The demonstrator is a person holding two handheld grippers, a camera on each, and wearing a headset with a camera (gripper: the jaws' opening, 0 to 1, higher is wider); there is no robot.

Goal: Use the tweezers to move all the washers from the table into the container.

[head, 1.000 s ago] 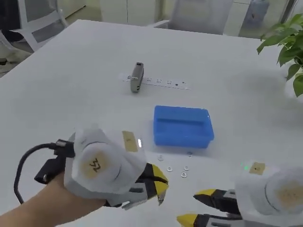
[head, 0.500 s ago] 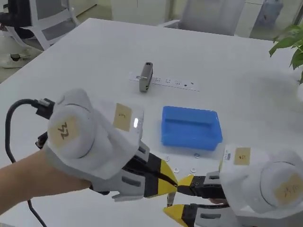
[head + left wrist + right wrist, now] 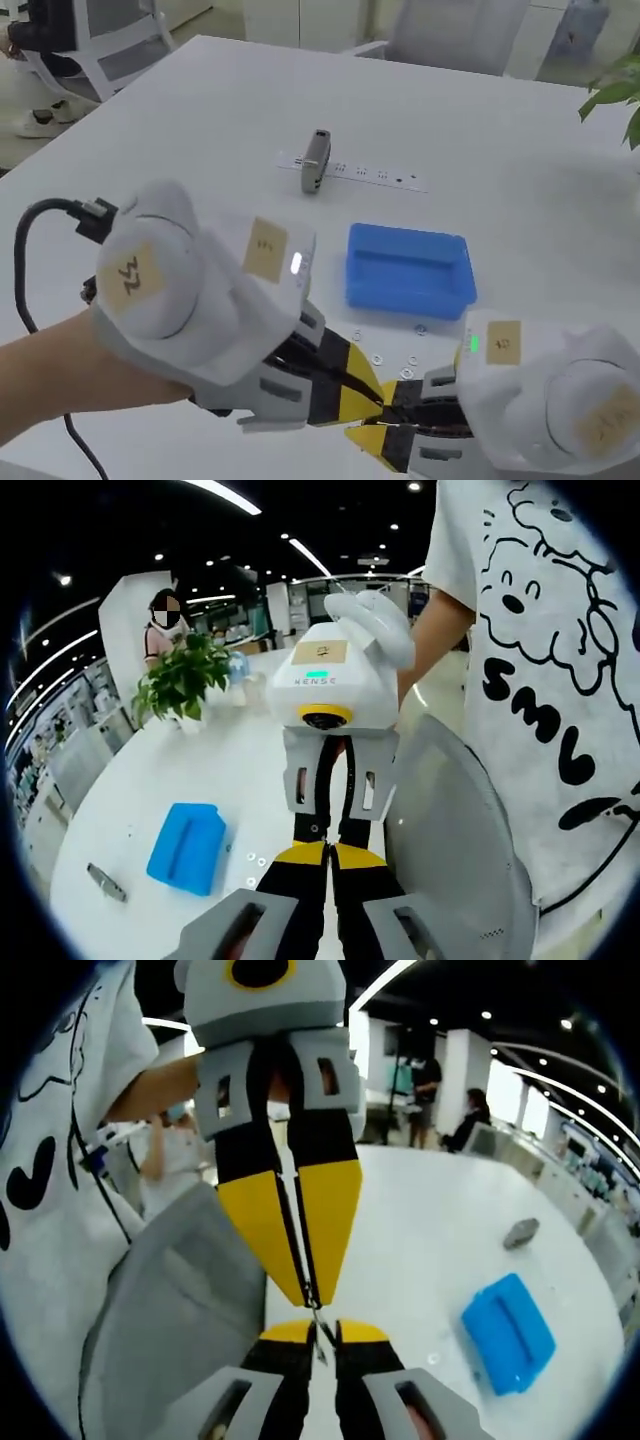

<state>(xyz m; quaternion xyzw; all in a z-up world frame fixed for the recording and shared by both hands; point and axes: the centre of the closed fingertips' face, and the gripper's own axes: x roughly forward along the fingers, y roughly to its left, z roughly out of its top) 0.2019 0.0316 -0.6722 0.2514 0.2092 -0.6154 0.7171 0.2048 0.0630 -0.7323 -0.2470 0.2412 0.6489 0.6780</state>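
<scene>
Left gripper (image 3: 327,853) meets right gripper (image 3: 322,1332) (tweezers (image 3: 316,1312) between); washers (image 3: 378,358) beside container (image 3: 410,265).

- Our left gripper (image 3: 370,392) points in from the left of the head view, with our bare left forearm (image 3: 60,395) behind it. Its yellow tips are pressed together on the thin tweezers (image 3: 319,1345).
- Our right gripper (image 3: 385,430) points in from the lower right and meets it nose to nose.
- The right jaws are drawn close on the tweezers' tip.
</scene>
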